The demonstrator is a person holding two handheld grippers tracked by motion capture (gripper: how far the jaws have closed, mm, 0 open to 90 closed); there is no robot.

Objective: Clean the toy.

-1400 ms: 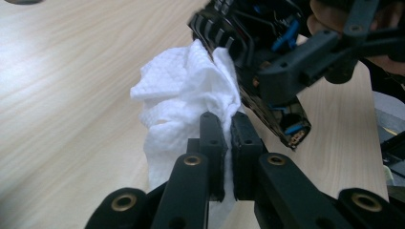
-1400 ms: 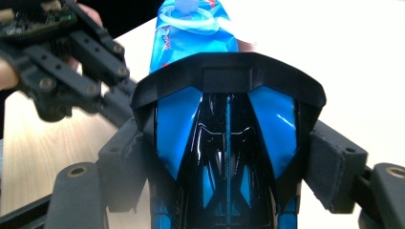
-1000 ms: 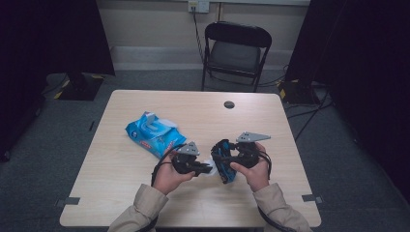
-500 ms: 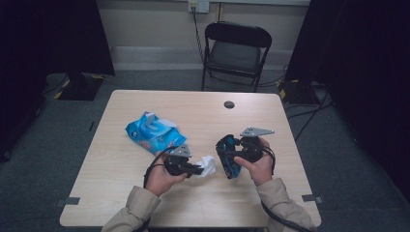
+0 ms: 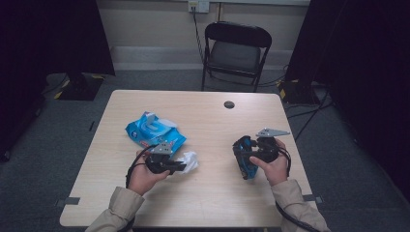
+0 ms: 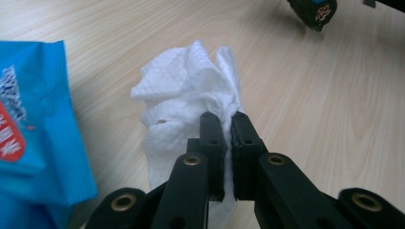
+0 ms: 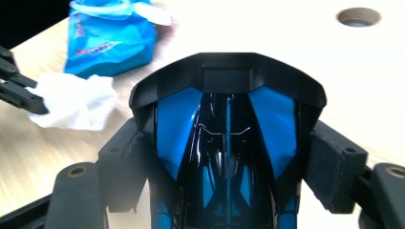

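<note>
A crumpled white wipe (image 6: 186, 95) lies pinched between the jaws of my left gripper (image 6: 228, 121), which is shut on it just above the tabletop; from above the wipe (image 5: 188, 161) sits at the left gripper's (image 5: 183, 167) tip. My right gripper (image 7: 229, 157) is shut on a glossy blue-and-black toy car (image 7: 227, 143), its jaws pressing both sides. In the high view the toy car (image 5: 244, 157) hangs nose-down in the right gripper (image 5: 249, 154), right of centre. The two grippers are apart, facing each other.
A blue wet-wipe pack (image 5: 154, 130) with its flap open lies on the wooden table (image 5: 212, 193) left of centre, just behind the left hand. A round cable hole (image 5: 229, 104) sits near the far edge. A black folding chair (image 5: 234, 50) stands beyond the table.
The two grippers have drawn apart: the left one moved left with the white wipe, the right one moved right with the toy car.
</note>
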